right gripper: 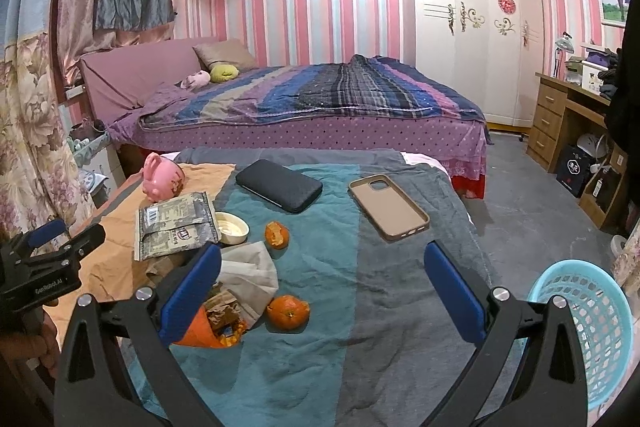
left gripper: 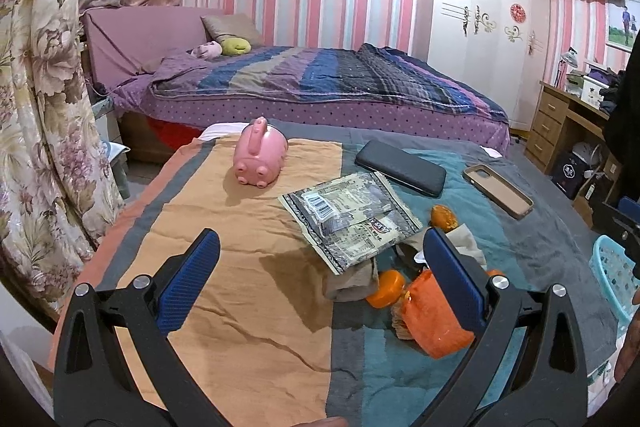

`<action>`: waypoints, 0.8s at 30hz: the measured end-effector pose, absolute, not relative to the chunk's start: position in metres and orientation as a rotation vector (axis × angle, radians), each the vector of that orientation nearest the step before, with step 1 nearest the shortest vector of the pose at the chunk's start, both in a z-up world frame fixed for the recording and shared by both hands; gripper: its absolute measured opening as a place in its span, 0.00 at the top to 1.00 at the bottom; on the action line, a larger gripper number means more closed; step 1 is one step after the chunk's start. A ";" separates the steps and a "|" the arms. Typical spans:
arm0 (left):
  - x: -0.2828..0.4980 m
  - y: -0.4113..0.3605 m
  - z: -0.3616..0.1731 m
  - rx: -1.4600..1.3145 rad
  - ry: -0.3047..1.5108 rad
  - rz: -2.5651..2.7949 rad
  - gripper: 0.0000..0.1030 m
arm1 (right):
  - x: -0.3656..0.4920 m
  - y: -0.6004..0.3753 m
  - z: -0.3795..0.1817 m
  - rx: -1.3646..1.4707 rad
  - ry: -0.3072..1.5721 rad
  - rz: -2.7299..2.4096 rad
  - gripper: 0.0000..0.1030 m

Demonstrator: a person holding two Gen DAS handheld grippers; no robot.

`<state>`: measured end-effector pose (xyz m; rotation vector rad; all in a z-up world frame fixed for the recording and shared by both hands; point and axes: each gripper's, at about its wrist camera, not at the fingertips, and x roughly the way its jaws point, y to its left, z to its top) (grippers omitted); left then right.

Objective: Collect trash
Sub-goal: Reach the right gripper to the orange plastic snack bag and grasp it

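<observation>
Trash lies on a cloth-covered table (right gripper: 400, 287): a grey printed snack wrapper (left gripper: 352, 215) (right gripper: 176, 223), orange peel pieces (right gripper: 289, 311) (right gripper: 277, 234) (left gripper: 386, 289), an orange packet (left gripper: 434, 315) (right gripper: 208, 331), crumpled tissue (right gripper: 248, 275) and a small white lid (right gripper: 232, 226). My left gripper (left gripper: 320, 267) is open above the orange part of the cloth, its right finger beside the orange packet. My right gripper (right gripper: 322, 279) is open over the teal and grey cloth, its left finger over the tissue and packet. A light blue basket (right gripper: 584, 331) (left gripper: 614, 275) stands at the table's right.
A pink piggy bank (left gripper: 260, 157) (right gripper: 162, 181), a black phone (left gripper: 400, 167) (right gripper: 279, 185) and a tan phone case (left gripper: 498, 190) (right gripper: 388, 207) also lie on the table. A bed (right gripper: 320, 107) stands behind, a wardrobe (right gripper: 472, 27) and a wooden desk (right gripper: 568, 123) to the right.
</observation>
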<state>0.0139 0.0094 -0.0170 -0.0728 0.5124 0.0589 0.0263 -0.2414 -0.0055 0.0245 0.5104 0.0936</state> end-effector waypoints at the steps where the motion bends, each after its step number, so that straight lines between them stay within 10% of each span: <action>1: 0.014 0.010 -0.017 -0.073 0.512 0.058 0.05 | 0.026 -0.240 -0.006 0.022 0.510 0.096 0.04; 24: 0.013 0.048 -0.019 -0.074 0.533 0.112 0.05 | 0.020 -0.175 -0.047 -0.095 0.619 0.260 0.04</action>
